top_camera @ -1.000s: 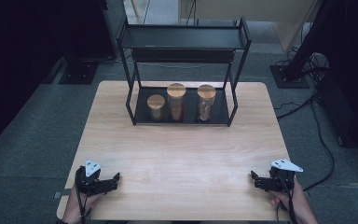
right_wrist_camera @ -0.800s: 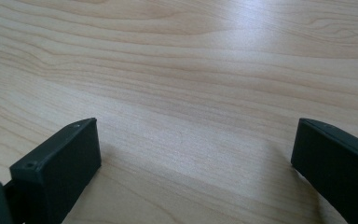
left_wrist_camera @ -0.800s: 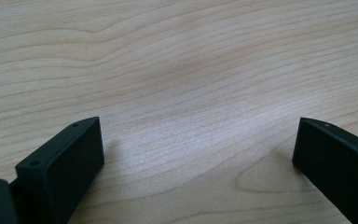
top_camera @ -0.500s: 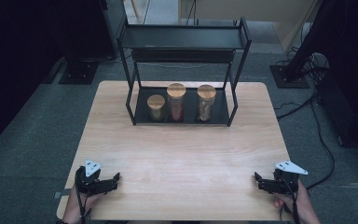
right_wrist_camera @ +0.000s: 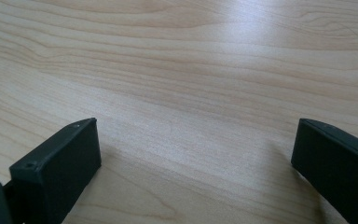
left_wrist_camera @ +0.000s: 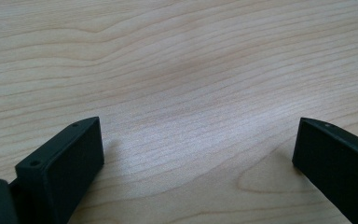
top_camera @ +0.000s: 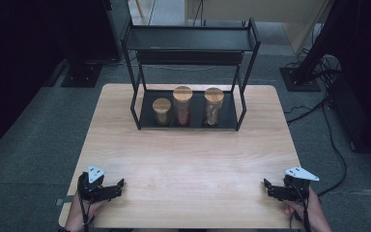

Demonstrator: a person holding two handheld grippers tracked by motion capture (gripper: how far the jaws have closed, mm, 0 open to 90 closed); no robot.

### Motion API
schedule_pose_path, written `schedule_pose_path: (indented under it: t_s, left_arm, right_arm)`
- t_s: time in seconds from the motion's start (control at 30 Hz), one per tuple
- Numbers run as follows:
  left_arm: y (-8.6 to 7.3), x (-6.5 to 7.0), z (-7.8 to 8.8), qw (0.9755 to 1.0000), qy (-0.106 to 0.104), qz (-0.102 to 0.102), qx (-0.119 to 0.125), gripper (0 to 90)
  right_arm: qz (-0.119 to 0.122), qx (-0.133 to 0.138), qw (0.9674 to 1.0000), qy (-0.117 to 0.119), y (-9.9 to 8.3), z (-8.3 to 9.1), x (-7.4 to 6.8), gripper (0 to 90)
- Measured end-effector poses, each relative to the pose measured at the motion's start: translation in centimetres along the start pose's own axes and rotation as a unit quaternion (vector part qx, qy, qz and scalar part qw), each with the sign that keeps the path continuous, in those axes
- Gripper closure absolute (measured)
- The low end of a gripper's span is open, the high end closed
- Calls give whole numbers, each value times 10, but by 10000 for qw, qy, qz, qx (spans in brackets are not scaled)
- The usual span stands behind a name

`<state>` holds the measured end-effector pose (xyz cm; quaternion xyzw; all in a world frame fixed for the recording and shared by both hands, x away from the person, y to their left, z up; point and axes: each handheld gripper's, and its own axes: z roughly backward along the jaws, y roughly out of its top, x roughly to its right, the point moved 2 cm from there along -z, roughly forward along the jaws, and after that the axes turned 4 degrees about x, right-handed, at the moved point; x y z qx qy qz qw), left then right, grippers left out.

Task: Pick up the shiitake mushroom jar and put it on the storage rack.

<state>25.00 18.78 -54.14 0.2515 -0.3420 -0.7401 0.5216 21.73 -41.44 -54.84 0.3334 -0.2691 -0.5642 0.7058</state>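
Three glass jars with wooden lids stand in a row on the bottom tray of a black two-tier rack [top_camera: 241, 72] at the far side of the wooden table [top_camera: 188, 159]: a short jar [top_camera: 162, 111] at left, a tall jar [top_camera: 182, 105] in the middle, another jar [top_camera: 213, 106] at right. My left gripper [top_camera: 121, 186] rests open at the near left corner, pointing right. My right gripper [top_camera: 265, 186] rests open at the near right corner, pointing left. In both gripper views the jaws stand wide apart over bare wood [left_wrist_camera: 191, 93] [right_wrist_camera: 191, 93] with nothing between them.
The rack's upper shelf [top_camera: 188, 38] is bare. Dark floor surrounds the table, with stand bases [top_camera: 79, 75] and cables [top_camera: 328, 125] at the left and right. A hand [top_camera: 314, 217] holds each gripper at the near edge.
My right gripper has slid a little to the right and toward the near edge. The left gripper and the jars have stayed put.
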Motion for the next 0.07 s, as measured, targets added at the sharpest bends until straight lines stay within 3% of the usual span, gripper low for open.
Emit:
schedule_pose_path:
  t_s: [0.07]
  left_arm:
    - [0, 0, 0, 10000, 3, 1, -8, 19]
  right_arm:
    - [1, -1, 10000, 25, 0, 0, 0, 7]
